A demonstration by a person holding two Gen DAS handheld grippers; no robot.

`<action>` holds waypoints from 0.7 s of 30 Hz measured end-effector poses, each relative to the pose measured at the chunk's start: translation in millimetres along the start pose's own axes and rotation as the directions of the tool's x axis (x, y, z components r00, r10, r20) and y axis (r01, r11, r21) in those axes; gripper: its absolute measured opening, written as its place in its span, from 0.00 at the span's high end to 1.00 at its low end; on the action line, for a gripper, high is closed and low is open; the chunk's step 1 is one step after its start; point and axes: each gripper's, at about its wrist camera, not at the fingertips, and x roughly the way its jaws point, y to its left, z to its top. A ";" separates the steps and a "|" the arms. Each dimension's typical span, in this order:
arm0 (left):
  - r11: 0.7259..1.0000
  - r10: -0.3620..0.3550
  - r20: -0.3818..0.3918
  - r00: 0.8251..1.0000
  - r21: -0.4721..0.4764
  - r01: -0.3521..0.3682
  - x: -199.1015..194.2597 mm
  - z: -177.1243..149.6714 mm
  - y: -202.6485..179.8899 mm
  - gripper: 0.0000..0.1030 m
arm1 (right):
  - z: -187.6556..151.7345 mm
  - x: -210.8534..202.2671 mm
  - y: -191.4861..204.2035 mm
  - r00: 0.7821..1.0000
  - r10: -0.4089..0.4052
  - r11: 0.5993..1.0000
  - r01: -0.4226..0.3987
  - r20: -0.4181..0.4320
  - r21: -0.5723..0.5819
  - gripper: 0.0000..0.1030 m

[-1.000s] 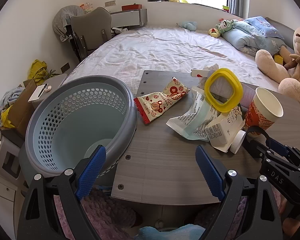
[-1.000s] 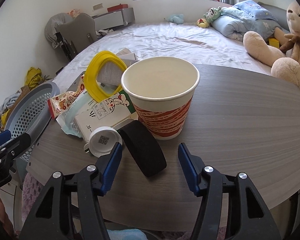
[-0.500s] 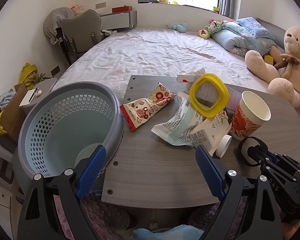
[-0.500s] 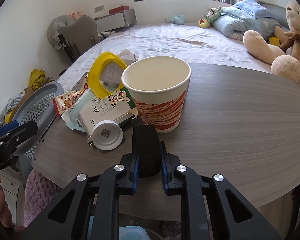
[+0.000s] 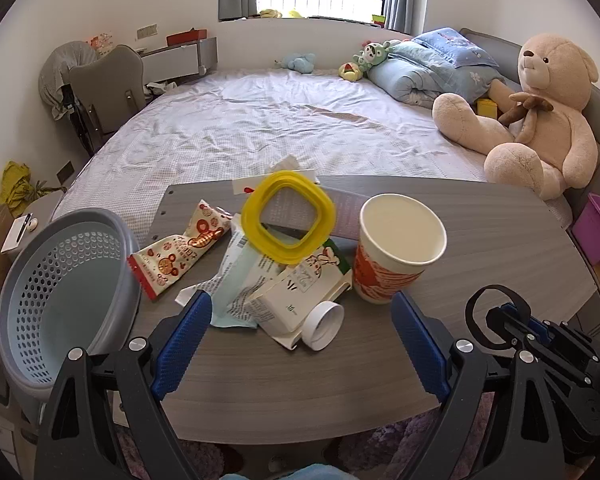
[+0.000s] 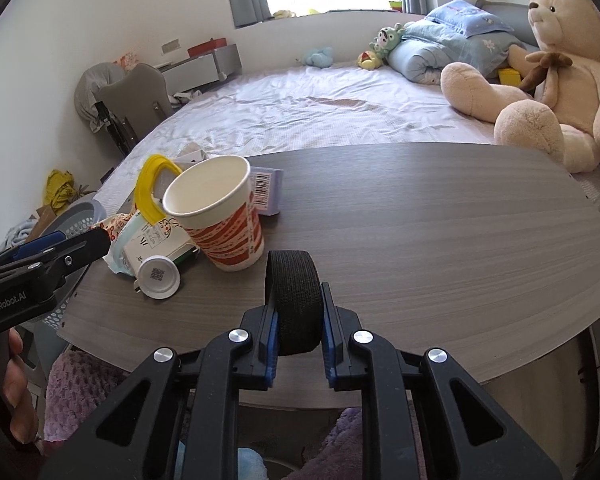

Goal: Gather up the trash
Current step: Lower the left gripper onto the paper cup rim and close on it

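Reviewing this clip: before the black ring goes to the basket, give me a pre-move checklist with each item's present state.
1. Right gripper shut on the black ring: ok.
2. Ring clear of the paper cup: ok, a gap shows.
3. Left gripper open and empty: ok.
4. Basket has room: ok, nothing shows inside it.
5. Basket stands beside the table edge, at the left: ok.
6. Firmness of the grip: cannot tell.
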 end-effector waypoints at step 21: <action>0.998 0.026 -0.010 1.000 0.051 -0.026 66.6 18.8 -63.4 0.16 | 0.3 5.8 -65.5 0.999 0.030 0.993 -0.032 0.016 0.115 0.83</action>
